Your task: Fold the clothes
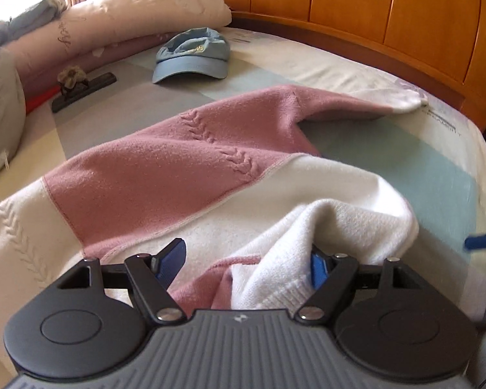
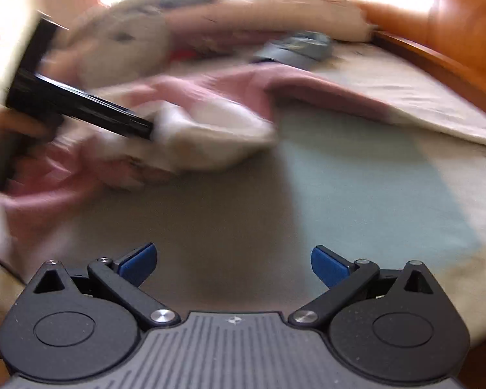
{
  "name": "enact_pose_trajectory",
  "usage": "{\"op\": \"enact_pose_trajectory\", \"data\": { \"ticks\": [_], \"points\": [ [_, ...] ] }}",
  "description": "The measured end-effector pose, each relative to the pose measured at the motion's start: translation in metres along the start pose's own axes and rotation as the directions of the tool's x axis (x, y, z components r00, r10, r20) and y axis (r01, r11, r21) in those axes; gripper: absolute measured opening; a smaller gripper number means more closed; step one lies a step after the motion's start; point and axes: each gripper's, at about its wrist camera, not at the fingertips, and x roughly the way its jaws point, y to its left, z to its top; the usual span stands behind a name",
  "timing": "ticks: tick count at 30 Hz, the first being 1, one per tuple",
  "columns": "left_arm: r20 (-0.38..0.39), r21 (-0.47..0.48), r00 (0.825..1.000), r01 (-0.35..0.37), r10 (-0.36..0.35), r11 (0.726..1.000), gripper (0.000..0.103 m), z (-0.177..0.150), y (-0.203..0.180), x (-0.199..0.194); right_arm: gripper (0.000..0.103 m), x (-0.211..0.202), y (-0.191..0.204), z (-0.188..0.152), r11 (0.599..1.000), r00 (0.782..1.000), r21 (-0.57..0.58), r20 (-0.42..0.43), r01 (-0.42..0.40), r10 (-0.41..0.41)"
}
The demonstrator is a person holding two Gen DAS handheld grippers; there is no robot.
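- Sweater (image 1: 165, 162) in pink and white lies spread across the bed (image 1: 421, 175), one long pink sleeve running far right to a white cuff near the wooden headboard (image 1: 372, 3).
- Left gripper (image 1: 248, 267) stands with its jaws wide, and a bunched white fold of the sweater, ribbed at its edge, sits between them, lying against the right blue pad; whether the pads press on it cannot be told, since the left pad stands clear of the cloth.
- In the right wrist view, which is blurred, the left gripper's black body reaches in from the left, with a hand (image 2: 13, 129) on it, to the raised white bundle of cloth.
- Right gripper (image 2: 233, 264) has its jaws wide apart with nothing between them, over a bare grey and pale green part of the bed sheet, near and to the right of the sweater.
- A blue tip of the right gripper shows at the right edge of the left wrist view.
- Blue cap (image 1: 192, 56) rests on the far part of the bed, apart from the sweater.
- Folded quilts (image 1: 139, 9) in cream and pink are stacked at the far left, beside the headboard.
- Dark flat bar (image 1: 87, 92) with a small beige flower-like piece on it lies at the left, just beside the quilts.
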Motion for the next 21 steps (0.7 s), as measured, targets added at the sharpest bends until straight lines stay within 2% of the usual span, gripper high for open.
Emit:
{"op": "enact_pose_trajectory", "data": {
  "ticks": [2, 5, 12, 18, 21],
  "points": [
    [0.008, 0.003, 1.0, 0.019, -0.019, 1.0, 0.077, -0.001, 0.001, -0.001, 0.103, 0.01, 0.005, 0.006, 0.992, 0.992, -0.002, 0.021, -0.123, 0.124],
    [0.018, -0.009, 0.999, 0.046, -0.046, 0.999, 0.077, -0.004, 0.006, -0.007, 0.103, 0.041, 0.006, 0.015, 0.969, 0.97, 0.044, 0.004, -0.241, 0.241],
    [0.015, -0.072, 0.996, 0.086, -0.086, 0.994, 0.079, -0.009, 0.021, -0.013, 0.103, 0.084, 0.007, 0.035, 0.937, 0.937, 0.073, 0.1, -0.343, 0.335],
    [0.06, -0.049, 0.991, 0.122, -0.119, 0.991, 0.079, -0.004, 0.017, -0.028, 0.103, 0.075, 0.022, 0.048, 0.887, 0.879, 0.021, 0.147, -0.461, 0.453],
    [0.07, -0.067, 0.989, 0.132, -0.127, 0.989, 0.081, -0.002, 0.021, -0.03, 0.103, 0.072, 0.027, 0.05, 0.906, 0.892, -0.03, 0.165, -0.423, 0.422]
  ]
}}
